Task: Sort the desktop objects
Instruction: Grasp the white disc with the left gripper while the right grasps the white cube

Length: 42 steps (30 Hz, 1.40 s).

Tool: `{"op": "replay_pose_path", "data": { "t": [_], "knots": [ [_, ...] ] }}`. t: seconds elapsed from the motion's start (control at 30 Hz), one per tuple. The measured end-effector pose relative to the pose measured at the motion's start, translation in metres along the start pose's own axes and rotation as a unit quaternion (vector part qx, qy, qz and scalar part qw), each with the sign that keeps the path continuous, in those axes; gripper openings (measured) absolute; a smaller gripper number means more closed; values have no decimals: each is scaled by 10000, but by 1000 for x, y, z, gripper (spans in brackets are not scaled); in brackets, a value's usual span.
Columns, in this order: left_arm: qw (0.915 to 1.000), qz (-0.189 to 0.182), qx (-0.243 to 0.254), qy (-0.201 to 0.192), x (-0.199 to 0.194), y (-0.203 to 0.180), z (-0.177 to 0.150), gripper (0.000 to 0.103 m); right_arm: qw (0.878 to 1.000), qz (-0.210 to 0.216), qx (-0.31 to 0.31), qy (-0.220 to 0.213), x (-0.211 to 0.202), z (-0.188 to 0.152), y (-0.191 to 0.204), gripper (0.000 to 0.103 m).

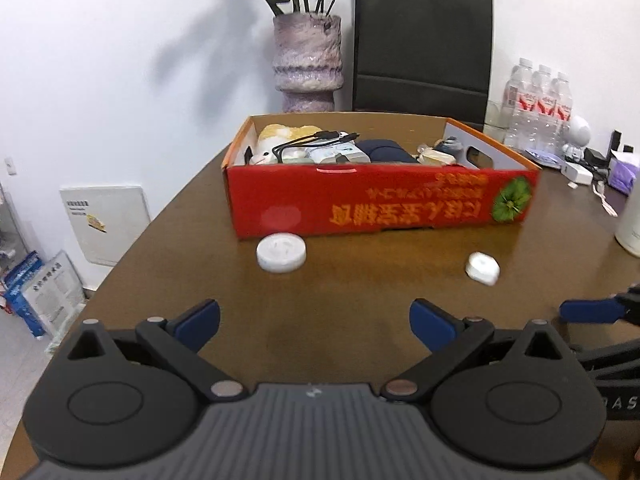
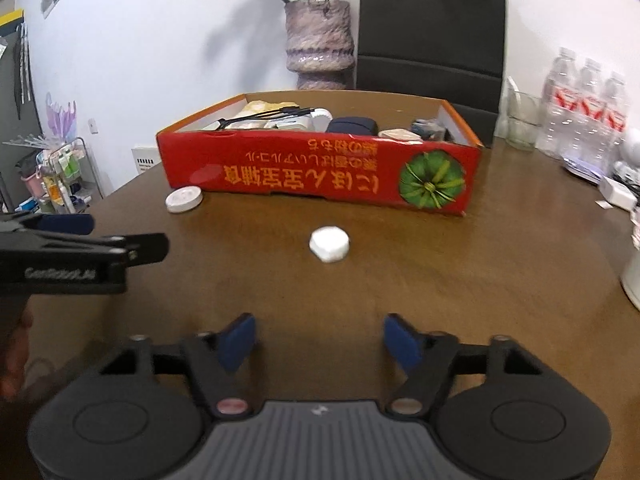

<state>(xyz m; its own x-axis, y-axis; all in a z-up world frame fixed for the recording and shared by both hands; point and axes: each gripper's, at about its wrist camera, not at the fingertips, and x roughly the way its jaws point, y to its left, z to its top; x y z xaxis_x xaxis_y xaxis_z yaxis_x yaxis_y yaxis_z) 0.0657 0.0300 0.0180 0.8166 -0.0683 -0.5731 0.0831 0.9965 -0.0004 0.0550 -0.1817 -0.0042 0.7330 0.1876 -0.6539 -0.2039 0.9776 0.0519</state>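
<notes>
A red cardboard box (image 1: pixel 380 200) stands on the brown table (image 1: pixel 340 300) and holds cables, a plush toy, a dark case and other small items; it also shows in the right wrist view (image 2: pixel 320 176). A round white disc (image 1: pixel 281 257) (image 2: pixel 184 199) lies just in front of the box's left end. A small white case (image 1: pixel 483 268) (image 2: pixel 329 244) lies further right, apart from the box. My left gripper (image 1: pixel 314 326) is open and empty, short of the disc. My right gripper (image 2: pixel 319 340) is open and empty, short of the white case.
A purple vase (image 1: pixel 307 62) with flowers and a black paper bag (image 1: pixel 422 44) stand behind the box. Water bottles (image 1: pixel 536 108), a glass (image 2: pixel 522 120) and chargers sit at the right. A white container (image 1: pixel 630 220) stands at the right table edge.
</notes>
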Motion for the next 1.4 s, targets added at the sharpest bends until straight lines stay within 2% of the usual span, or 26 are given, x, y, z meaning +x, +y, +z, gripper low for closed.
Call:
{"op": "replay_pose_path", "data": {
  "t": [0.03, 0.17, 0.3, 0.33, 0.43, 0.5, 0.53, 0.57, 0.7, 0.8, 1.1, 1.4],
  "knots": [
    [10000, -11, -32, 53, 9, 3, 5, 103, 10000, 10, -19, 0, 7, 6, 0, 60],
    [9996, 158, -122, 183, 41, 11, 17, 102, 9999, -11, -152, -14, 30, 23, 2, 60],
    [9988, 46, -390, 285, 64, 22, 23, 95, 9998, -23, -158, -70, 46, 35, -1, 58],
    [9984, -31, -474, 319, 67, 26, 24, 95, 9998, -18, -163, -77, 49, 37, -2, 53],
    [9982, -55, -529, 264, 73, 29, 27, 88, 9998, 10, -170, -138, 53, 42, -6, 27],
    [9986, -29, -502, 187, 73, 28, 27, 65, 9997, 37, -177, -143, 53, 42, -7, 27],
    [9986, -50, -500, 159, 72, 28, 27, 56, 9997, 49, -174, -166, 53, 41, -7, 27],
    [9986, -80, -497, 142, 72, 29, 27, 40, 9997, 59, -168, -181, 52, 40, -7, 27],
    [9990, -172, -390, 123, 70, 25, 26, 40, 9997, 184, -53, -166, 47, 40, -8, 26],
    [9996, -58, -280, 80, 60, 15, 22, 40, 9994, 173, -15, -300, 33, 36, -5, 26],
    [9966, -654, -339, -362, -32, -32, 3, 40, 9973, 94, 260, -674, -31, 12, -12, 26],
    [9946, -1015, -20, -225, -93, -70, -37, 40, 9966, 85, 351, -740, -75, -24, -10, 27]
  ]
}}
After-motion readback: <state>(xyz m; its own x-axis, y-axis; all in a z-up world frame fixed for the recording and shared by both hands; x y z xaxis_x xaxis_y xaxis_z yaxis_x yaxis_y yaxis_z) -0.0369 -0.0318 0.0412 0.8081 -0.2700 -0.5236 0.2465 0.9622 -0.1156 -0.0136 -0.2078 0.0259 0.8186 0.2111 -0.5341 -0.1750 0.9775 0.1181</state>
